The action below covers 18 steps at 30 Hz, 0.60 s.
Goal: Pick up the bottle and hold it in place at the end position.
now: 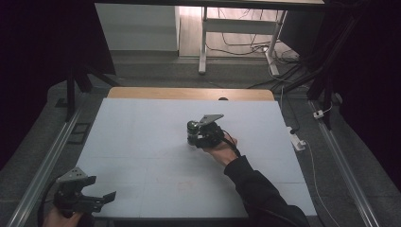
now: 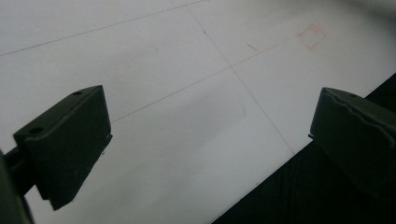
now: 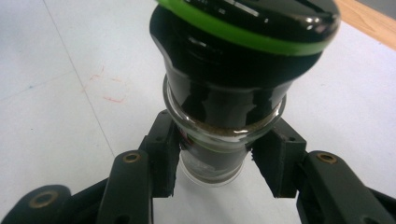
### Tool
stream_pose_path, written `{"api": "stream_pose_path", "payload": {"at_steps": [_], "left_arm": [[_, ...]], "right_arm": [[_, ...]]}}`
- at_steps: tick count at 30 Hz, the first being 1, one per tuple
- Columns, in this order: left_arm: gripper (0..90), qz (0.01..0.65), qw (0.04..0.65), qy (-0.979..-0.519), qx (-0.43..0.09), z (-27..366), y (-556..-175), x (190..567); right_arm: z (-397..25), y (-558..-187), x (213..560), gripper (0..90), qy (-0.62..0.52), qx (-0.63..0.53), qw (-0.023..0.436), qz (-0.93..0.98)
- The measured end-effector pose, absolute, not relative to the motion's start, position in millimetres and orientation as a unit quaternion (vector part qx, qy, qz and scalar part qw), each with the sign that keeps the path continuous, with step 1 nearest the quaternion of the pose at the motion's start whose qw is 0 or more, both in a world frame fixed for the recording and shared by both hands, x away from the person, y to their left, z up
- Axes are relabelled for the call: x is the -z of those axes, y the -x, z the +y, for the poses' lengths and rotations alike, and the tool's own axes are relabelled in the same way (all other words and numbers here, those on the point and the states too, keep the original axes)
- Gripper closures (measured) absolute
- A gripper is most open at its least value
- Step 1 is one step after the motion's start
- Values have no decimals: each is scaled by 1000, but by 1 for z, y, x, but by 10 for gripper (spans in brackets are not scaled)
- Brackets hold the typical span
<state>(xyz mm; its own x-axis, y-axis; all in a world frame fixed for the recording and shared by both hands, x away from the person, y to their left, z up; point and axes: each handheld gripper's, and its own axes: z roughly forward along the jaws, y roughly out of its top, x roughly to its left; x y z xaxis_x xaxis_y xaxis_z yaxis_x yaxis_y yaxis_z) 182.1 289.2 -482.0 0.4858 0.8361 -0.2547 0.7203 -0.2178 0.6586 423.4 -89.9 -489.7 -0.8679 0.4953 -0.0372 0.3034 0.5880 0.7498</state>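
A small glass jar with a black cap and a green ring stands upright near the middle of the white table top. My right gripper reaches it from the near right, and in the right gripper view its two jaws press against the glass body below the cap. My left gripper hovers at the table's front left corner. Its jaws stand wide apart with nothing between them, over the white surface and its dark front edge.
A wooden strip borders the table's far edge. A faint red square mark lies on the surface left of the jar. A white power strip and cables lie on the floor at the right. Metal rails flank the table.
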Motion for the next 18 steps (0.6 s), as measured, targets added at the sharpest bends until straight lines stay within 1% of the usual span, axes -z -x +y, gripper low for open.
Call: {"api": "stream_pose_path", "payload": {"at_steps": [10, 18], "left_arm": [[0, 500, 375, -777, -77, 289, -182, 482], [0, 499, 375, -777, -76, 289, -182, 482]], "right_arm": [[-81, -428, 501, 529, -231, -385, 124, 885], [-82, -428, 508, 529, -225, -386, 130, 885]]}}
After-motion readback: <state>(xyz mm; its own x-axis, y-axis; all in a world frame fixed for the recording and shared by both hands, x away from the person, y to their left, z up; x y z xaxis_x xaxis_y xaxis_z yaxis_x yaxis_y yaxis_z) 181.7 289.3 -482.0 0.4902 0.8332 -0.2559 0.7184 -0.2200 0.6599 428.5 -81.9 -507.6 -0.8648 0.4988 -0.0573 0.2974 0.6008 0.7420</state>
